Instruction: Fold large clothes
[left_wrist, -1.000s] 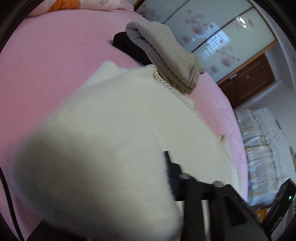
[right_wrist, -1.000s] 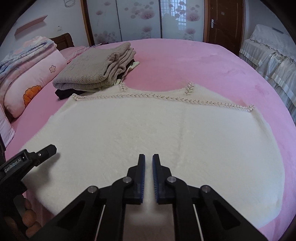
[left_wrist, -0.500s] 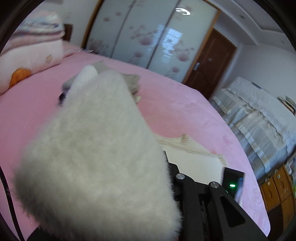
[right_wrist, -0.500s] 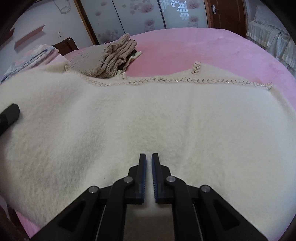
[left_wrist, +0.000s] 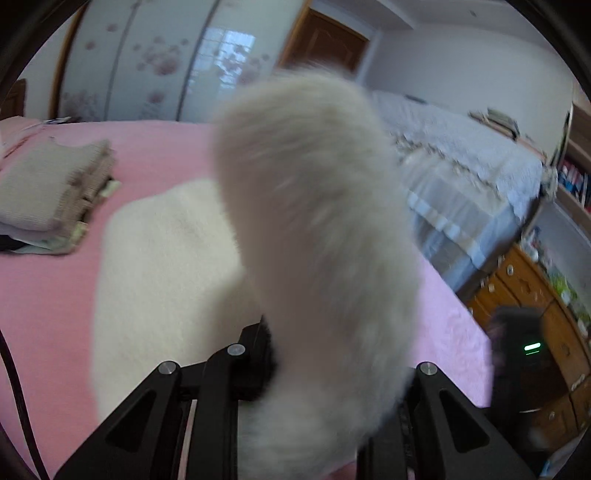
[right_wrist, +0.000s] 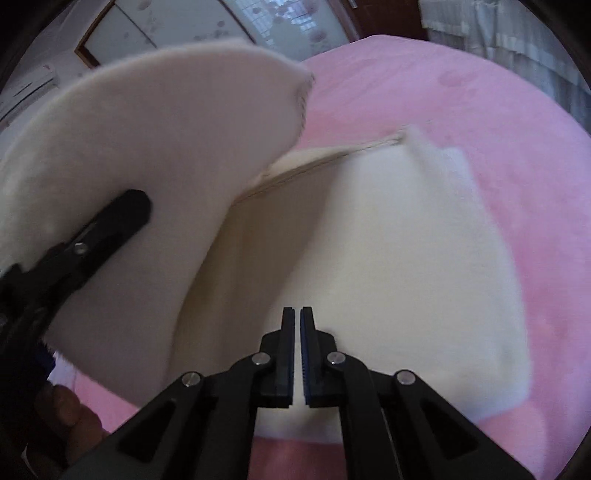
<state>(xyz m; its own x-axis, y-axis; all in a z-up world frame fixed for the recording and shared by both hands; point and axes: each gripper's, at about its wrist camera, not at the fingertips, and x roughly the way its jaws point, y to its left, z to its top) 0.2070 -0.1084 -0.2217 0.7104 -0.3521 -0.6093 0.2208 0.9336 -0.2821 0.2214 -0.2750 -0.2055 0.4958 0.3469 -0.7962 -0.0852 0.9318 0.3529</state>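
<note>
— Two hand-held grippers work on one cream fleece garment (right_wrist: 388, 258) that lies on the pink bed (right_wrist: 498, 110). Where is each one?

— The left hand-held gripper (left_wrist: 317, 354) is clenched on a part of the garment (left_wrist: 314, 221). This part stands up between its fingers and hides most of the view of the left wrist camera. From the right wrist camera, the same left hand-held gripper (right_wrist: 122, 210) is seen at the left of the garment, holding up a big flap of it above the bed.

— And the right one?

— The right hand-held gripper (right_wrist: 297, 354) is over the near edge of the garment, about in the middle. Its fingers (right_wrist: 286, 354) are nearly together, with only a thin gap. I cannot tell if any cloth is between them.

— How does the garment lie?

— The right part lies flat on the bed. The left part is lifted and curves over toward the flat part. A braided trim (right_wrist: 325, 162) runs along the far edge of the flat part.

— What else is near the garment?

— A pile of folded clothes (left_wrist: 51, 192), with a beige knit on top, sits on the bed to the far left of the garment, apart from it. Beyond the bed is a wardrobe with flower-pattern doors (left_wrist: 147, 62).
</note>
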